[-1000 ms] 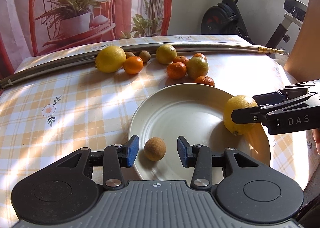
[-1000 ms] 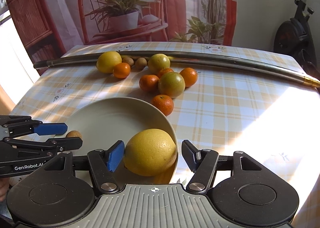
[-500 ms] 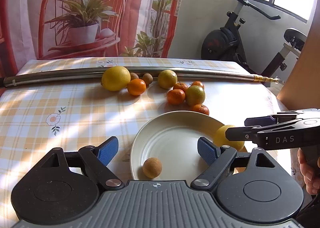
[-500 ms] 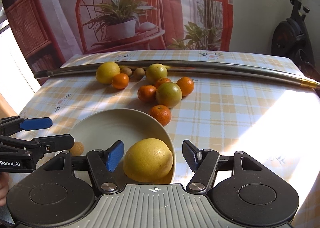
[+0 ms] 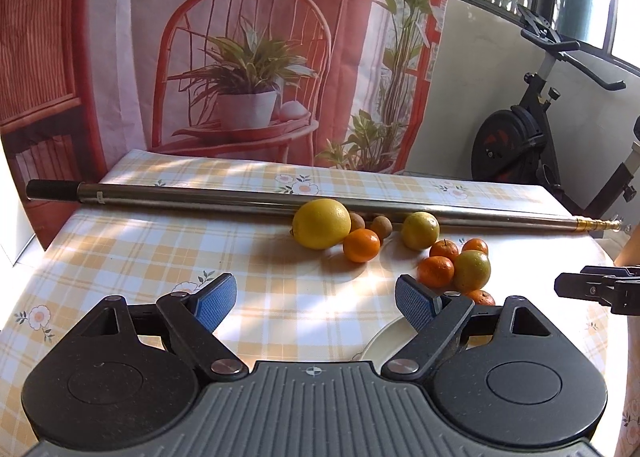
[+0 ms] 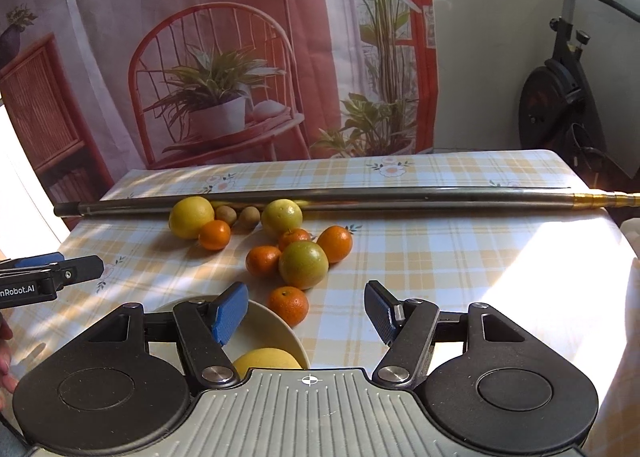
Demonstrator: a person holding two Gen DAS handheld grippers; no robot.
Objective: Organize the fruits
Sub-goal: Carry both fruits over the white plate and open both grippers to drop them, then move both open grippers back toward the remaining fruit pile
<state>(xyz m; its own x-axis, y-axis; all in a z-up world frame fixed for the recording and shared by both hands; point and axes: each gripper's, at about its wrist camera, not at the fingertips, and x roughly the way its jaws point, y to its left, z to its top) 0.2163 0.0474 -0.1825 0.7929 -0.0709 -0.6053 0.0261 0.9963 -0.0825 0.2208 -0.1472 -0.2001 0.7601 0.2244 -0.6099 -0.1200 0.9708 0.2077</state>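
A long pole (image 6: 328,197) lies across the table (image 6: 460,257) behind the loose fruits (image 6: 298,249); the plate (image 6: 276,327) sits before them, nearest the cameras. One large fruit (image 6: 266,359) rests in the plate; a small one (image 6: 288,305) lies just beside its rim.

Left gripper (image 5: 316,299): blue pads wide apart, nothing between them, above the checked cloth (image 5: 160,257).
Plate (image 5: 384,341): only a pale rim sliver shows at 5 o'clock, behind the right finger.
Pole (image 5: 240,199): metal, lies across the table from 9 to 3 o'clock, black grip at left, brass tip at right.
Big lemon (image 5: 321,223): against the pole, just past centre.
Orange (image 5: 361,245): touching the lemon's right side.
Brown fruits (image 5: 380,225): two, between lemon and pole.
Lime (image 5: 420,230): right of them, near the pole.
Cluster (image 5: 456,267): small oranges around a green-yellow fruit, at 3 o'clock.
Right gripper (image 5: 600,289): black tip enters at 3 o'clock; its opening cannot be judged.
Bike (image 5: 540,137): at 2 o'clock behind the table.
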